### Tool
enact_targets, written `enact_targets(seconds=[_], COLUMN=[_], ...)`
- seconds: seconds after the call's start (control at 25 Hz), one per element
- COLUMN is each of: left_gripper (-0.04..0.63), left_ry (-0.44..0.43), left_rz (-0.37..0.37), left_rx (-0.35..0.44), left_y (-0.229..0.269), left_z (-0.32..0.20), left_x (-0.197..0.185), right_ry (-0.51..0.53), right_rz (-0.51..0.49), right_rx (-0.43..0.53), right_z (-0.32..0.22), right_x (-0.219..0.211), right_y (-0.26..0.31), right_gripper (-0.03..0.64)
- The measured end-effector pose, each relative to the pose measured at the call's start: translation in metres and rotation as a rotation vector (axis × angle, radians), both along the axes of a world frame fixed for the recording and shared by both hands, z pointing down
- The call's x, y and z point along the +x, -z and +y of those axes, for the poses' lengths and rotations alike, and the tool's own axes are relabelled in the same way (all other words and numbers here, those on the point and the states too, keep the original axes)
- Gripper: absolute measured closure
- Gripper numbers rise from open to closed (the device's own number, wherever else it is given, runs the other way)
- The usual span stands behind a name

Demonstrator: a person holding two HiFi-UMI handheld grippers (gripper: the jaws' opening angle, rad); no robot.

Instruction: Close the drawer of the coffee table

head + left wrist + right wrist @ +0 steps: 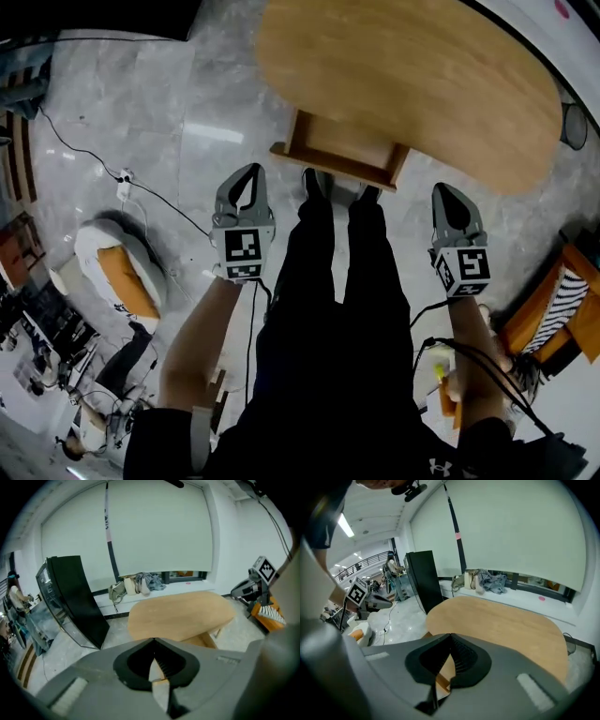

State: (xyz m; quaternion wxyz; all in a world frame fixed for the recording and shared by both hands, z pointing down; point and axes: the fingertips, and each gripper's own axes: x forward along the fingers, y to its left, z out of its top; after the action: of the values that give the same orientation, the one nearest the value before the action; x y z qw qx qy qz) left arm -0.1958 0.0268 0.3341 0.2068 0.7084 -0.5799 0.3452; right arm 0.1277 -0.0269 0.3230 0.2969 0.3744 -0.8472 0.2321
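A small white Under Armour logo point(439, 466) sits on the person's black top point(309, 455), lower right of the head view; nothing else is legible

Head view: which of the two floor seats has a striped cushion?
The wooden-framed seat at the right edge; the white seat at the left holds a plain orange cushion.

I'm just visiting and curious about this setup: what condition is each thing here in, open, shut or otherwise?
drawer: open, pulled out from under the tabletop.
left gripper: shut, holding nothing.
right gripper: shut, holding nothing.
roller blind: drawn down.
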Motion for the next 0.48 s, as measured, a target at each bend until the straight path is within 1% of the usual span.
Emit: enact_targets(seconds=[0.12, 0.28, 0.4, 0.48], left_gripper=[0.593, 0.587, 0.541, 0.527], left_ry=[-0.069, -0.084, -0.143, -0.189], left_rz=[-0.003, -0.033, -0.079, -0.103], left_rx=[-0.052, -0.128, -0.188, -0.218], left_y=[-0.046, -0.106, -0.151, -0.173], left_z=[0.002, 0.015, 0.029, 0.038], left_x=[-0.002, -0.022, -0.031, -0.032], right_ry=[-0.023, 0.003, 0.036, 0.048], right_rz=[0.016, 0.032, 0.059, 0.071], right_rx=[-0.045, -0.058, -0.081, -0.095], right_z=[0.009, 0.020, 0.030, 0.036], right_x=[0.006, 0.006, 0.006, 0.008], right_y=[-0.038, -0.089, -0.127, -0.146], right_gripper=[0.614, 0.614, 0.614, 0.614])
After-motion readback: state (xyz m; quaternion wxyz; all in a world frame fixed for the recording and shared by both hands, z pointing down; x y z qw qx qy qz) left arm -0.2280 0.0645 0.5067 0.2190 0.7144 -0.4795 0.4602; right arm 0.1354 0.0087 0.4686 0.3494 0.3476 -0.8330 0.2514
